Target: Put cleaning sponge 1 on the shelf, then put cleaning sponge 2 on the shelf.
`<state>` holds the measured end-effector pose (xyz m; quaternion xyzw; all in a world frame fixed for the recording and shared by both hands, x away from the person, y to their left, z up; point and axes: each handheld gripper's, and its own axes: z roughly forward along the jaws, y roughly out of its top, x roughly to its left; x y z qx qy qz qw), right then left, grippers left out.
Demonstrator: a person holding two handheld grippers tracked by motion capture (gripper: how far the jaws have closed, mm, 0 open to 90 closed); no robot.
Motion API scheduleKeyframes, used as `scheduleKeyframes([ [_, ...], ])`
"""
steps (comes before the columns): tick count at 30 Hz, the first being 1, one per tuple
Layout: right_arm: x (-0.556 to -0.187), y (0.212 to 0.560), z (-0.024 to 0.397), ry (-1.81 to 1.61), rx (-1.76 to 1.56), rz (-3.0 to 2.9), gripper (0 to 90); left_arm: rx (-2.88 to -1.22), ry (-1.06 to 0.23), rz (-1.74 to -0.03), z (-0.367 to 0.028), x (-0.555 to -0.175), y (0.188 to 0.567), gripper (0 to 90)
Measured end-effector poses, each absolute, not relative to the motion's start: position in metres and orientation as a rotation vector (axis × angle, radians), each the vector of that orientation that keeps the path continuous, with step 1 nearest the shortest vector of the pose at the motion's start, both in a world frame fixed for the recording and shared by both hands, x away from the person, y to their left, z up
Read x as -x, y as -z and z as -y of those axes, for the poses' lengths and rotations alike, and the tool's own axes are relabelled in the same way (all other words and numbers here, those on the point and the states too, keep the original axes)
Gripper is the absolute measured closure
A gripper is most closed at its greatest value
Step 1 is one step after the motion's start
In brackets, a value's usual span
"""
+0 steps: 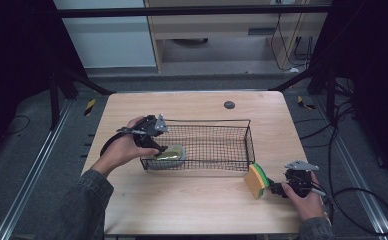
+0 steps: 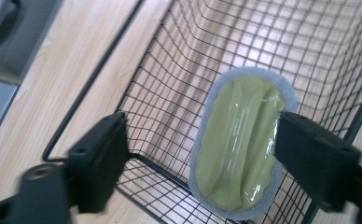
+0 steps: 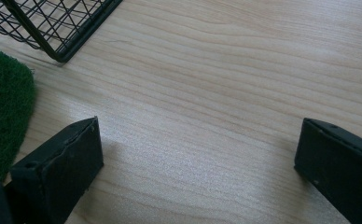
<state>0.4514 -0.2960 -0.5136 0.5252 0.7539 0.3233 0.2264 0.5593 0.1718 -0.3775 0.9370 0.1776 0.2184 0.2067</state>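
The wrapped green-and-grey sponge is seen lying flat on the floor of the wire basket, at its left end, evidently set there for storing. The left gripper is held above it, jaws spread and clear of it. A yellow-and-green sponge stands on edge at the basket's near right corner, beside the right gripper, whose jaws are spread over bare table, probably ready for gripping it.

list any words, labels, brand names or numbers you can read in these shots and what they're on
None can be read.
The plastic-wrapped scrub pad in the wire basket shows no print.
The yellow and green sponge on the table is plain.
The yellow and black striped markers on the floor carry stripes, no writing.
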Motion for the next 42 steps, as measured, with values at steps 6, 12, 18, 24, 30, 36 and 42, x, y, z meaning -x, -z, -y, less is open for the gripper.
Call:
scheduleKeyframes([
  [6, -0.451, 0.514, 0.296, -0.891, -1.447, -2.078, 1.2, -2.477, -0.609, -0.607, -0.188, -0.544, 0.371, 4.7],
  [12, -0.451, 0.514, 0.296, -0.891, -1.448, -2.078, 1.2, -2.38, -0.631, -0.689, -0.207, -0.528, 0.365, 3.9],
  [18, -0.451, 0.514, 0.296, -0.891, -1.448, -2.078, 1.2, -2.321, -0.656, -0.761, -0.238, -0.504, 0.371, 3.3],
  [24, -0.451, 0.513, 0.296, -0.896, -1.46, -2.077, 1.2, -2.196, -0.732, -0.879, -0.277, -0.48, 0.396, 2.4],
  [30, -0.45, 0.513, 0.295, -0.894, -1.465, -2.071, 1.1, -2.149, -0.716, -1.05, -0.307, -0.475, 0.44, 2.8],
  [36, -0.448, 0.507, 0.295, -0.852, -1.444, -2.114, 8.7, -2.037, -0.59, -1.171, -0.319, -0.476, 0.472, 3.5],
  [42, -0.423, 0.482, 0.302, -0.772, -1.428, -2.134, 12.1, -2.103, -0.571, -1.176, -0.32, -0.473, 0.491, 3.1],
])
